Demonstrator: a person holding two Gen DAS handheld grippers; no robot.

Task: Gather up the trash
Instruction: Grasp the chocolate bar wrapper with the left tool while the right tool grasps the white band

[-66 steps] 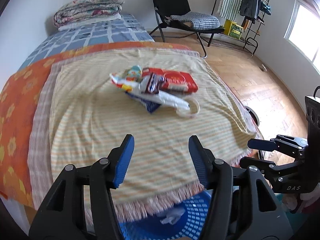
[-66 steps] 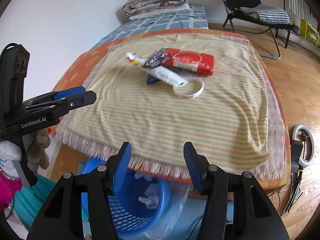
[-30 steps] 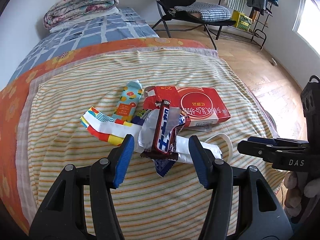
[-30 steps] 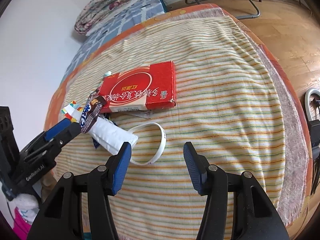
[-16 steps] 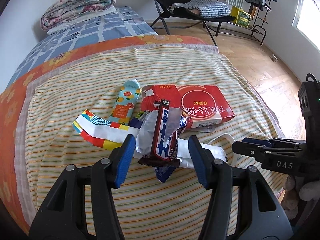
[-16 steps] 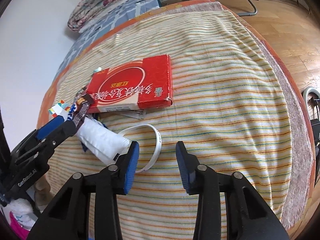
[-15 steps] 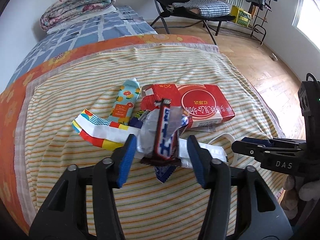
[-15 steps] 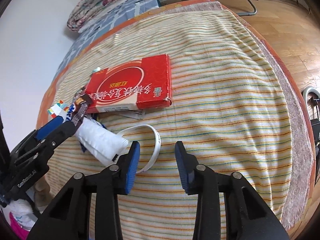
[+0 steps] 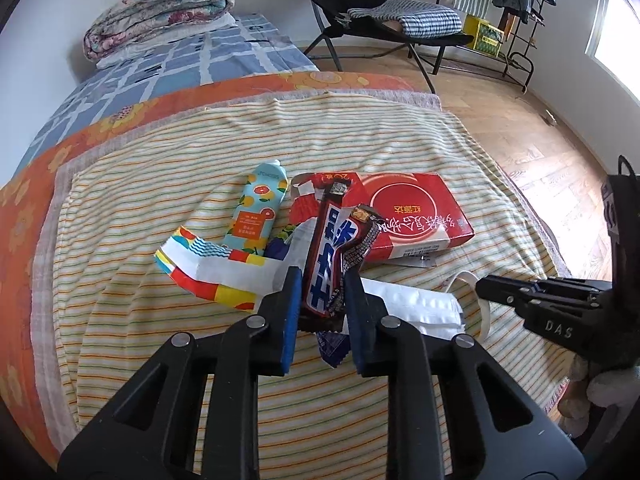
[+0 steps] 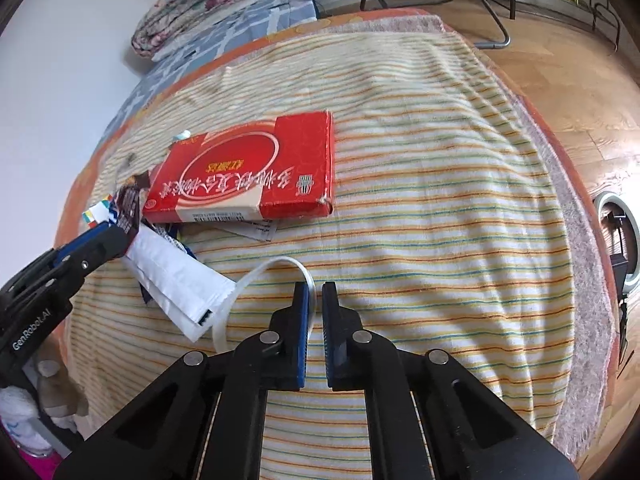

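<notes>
A heap of trash lies on the striped blanket [image 9: 120, 320]: a red box [image 9: 412, 216], a fruit-print tube [image 9: 260, 208], a colourful wrapper [image 9: 200, 268] and a white packet [image 9: 412, 308]. My left gripper [image 9: 323, 296] is closing, and its pads press the brown candy bar wrapper [image 9: 328, 252], which stands up creased between them. In the right wrist view my right gripper [image 10: 315, 294] is shut on the thin white plastic band [image 10: 256, 276], which loops beside the white packet [image 10: 176, 276] and below the red box [image 10: 248, 172]. The left gripper's fingers [image 10: 104, 240] show at that view's left edge.
A folded quilt [image 9: 160, 12] lies at the far end of the bed. A black folding chair [image 9: 380, 12] and a clothes rack [image 9: 516, 0] stand on the wooden floor beyond. A ring light [image 10: 616, 236] lies on the floor to the right of the bed.
Both pairs of jaws have closed. The left now squeezes the candy wrapper, which has buckled upward. The right has pinched the white band.
</notes>
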